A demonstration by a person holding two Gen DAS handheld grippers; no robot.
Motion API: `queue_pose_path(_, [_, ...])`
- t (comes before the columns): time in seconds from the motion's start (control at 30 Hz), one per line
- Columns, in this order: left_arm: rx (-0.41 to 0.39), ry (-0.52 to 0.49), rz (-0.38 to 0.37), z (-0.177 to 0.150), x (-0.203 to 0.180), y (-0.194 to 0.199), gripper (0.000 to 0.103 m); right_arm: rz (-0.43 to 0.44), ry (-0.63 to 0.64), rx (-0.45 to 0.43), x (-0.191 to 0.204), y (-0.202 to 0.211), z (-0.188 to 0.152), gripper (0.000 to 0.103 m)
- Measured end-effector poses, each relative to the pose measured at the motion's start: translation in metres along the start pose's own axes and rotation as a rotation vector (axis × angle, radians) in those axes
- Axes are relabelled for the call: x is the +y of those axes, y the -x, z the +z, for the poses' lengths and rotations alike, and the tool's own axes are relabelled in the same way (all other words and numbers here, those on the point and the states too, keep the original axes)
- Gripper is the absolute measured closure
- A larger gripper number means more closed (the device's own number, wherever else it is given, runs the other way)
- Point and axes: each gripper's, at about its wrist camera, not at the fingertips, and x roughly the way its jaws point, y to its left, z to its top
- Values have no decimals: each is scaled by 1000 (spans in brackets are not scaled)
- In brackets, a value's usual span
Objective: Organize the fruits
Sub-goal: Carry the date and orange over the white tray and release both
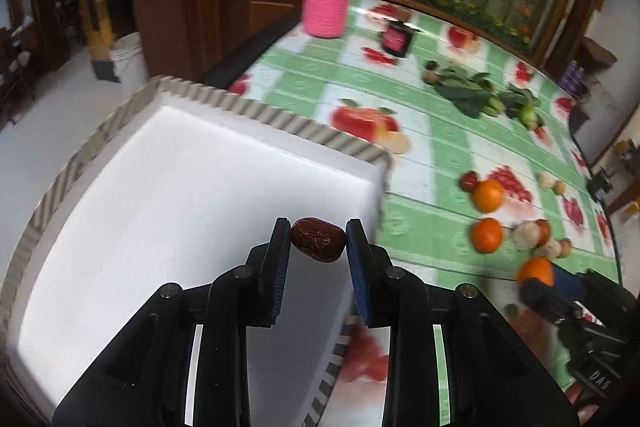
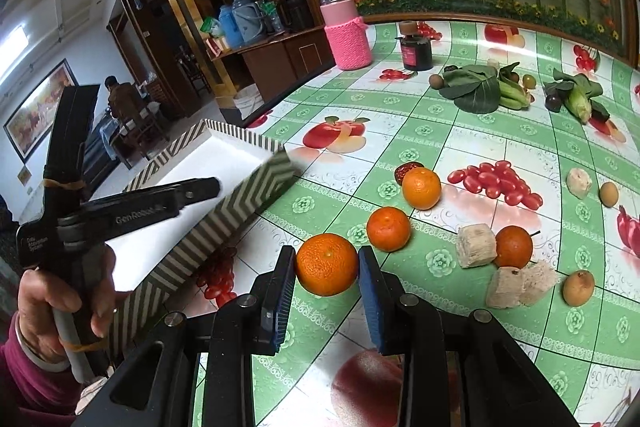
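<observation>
The left tool (image 1: 318, 239) grips a wrinkled dark red date (image 1: 318, 239) between its blue pads, held over the white inside of a tray (image 1: 304, 129) with a striped rim. The right tool (image 2: 327, 269) is clamped on an orange tangerine (image 2: 326, 264) just above the counter (image 2: 440, 131), beside the tray's striped wall. Two more tangerines (image 2: 388, 229) (image 2: 421, 188) lie just beyond on the green fruit-print cloth, with another date (image 2: 407, 171) touching the farther one.

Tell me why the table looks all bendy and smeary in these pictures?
Both views bend the table because of the fisheye lens; left wrist view is motion-smeared, so the oranges look fuzzy, while the date in the left tool stays sharp; right wrist view is crisp.
</observation>
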Motion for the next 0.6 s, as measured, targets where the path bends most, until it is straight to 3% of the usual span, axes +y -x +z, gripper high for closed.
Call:
queue_pose_path(0.13, [-10,-42,-37,2,-16,8,75,4,2,1,0,-3,7,72])
queue_pose_path(0.23, [-22,-23,-31,6,-2,22,75,26,20,-3,9,-8,16,72])
queue_pose_path(0.47, [0,-45,84,18,42,33,75,102,112,19,51,-44,50,72])
queue_pose_path(0.6, [37,-20,99,23,60,20,75,118,155,55,74,-74,62,72])
